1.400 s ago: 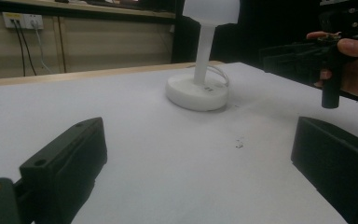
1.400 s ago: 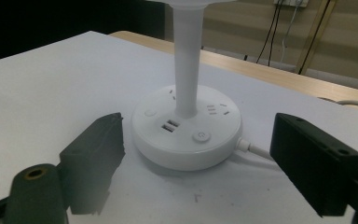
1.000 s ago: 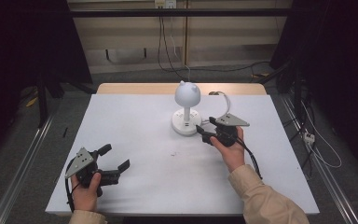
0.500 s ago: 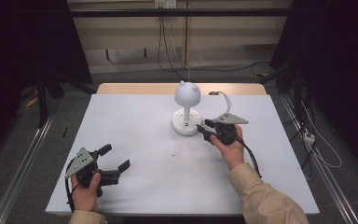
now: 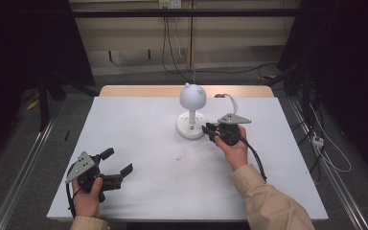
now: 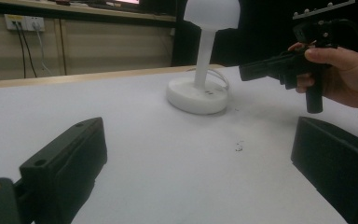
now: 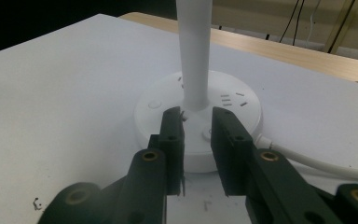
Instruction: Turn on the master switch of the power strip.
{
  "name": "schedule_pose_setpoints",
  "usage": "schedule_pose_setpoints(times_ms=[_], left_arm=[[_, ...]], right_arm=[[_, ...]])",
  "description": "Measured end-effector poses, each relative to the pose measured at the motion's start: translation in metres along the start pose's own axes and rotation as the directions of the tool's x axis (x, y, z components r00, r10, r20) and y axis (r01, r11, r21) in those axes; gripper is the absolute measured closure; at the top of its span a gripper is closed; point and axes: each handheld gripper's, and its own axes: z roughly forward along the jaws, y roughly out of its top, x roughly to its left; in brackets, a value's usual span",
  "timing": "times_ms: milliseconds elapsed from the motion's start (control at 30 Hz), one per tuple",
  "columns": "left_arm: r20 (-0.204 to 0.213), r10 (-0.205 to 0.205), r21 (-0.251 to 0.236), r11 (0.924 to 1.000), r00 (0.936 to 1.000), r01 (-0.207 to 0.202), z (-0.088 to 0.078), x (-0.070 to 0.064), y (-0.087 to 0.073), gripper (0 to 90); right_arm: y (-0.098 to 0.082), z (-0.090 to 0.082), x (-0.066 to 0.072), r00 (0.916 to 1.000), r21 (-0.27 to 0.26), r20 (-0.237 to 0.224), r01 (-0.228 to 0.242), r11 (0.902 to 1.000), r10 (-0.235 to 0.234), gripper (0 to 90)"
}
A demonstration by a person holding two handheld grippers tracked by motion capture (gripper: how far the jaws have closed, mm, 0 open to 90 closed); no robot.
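While the left gripper point(image 5: 117, 173) rests agape near the table's front, the right gripper point(image 5: 210, 131), jaws just narrowing and empty, points level over the white lamp point(image 5: 192, 112) base.

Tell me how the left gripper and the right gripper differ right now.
The left gripper sits near the table's front edge, far from the lamp; the right gripper is over the lamp's base. The left gripper's fingers stand wide apart with nothing between them; the right gripper's fingers have just been closing and stand narrow, just short of the lamp's stem, not yet pressing it. Both are black and hand-held, each topped by a grey plate.
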Motion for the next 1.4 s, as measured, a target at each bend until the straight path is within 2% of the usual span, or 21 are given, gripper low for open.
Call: schedule_pose_setpoints(times_ms=[567,900,1400], left_arm=[[0.007,0.004,0.008,1.0000,1.0000,-0.004,0.002,-0.001,0.000,3.2],[0.002,-0.002,0.000,1.0000,1.0000,0.002,0.001,-0.001,0.000,3.1],[0.002,0.000,-0.001,1.0000,1.0000,0.000,0.001,0.000,0.000,3.1]], right_arm=[[0.004,0.009,-0.004,0.9997,0.029,-0.004,0.025,0.9993,-0.025,85.0],[0.002,0.013,-0.006,1.0000,0.030,-0.009,-0.002,0.9996,0.002,87.1],[0.005,0.022,-0.007,0.9999,0.060,-0.006,0.011,0.9981,-0.011,90.0]])
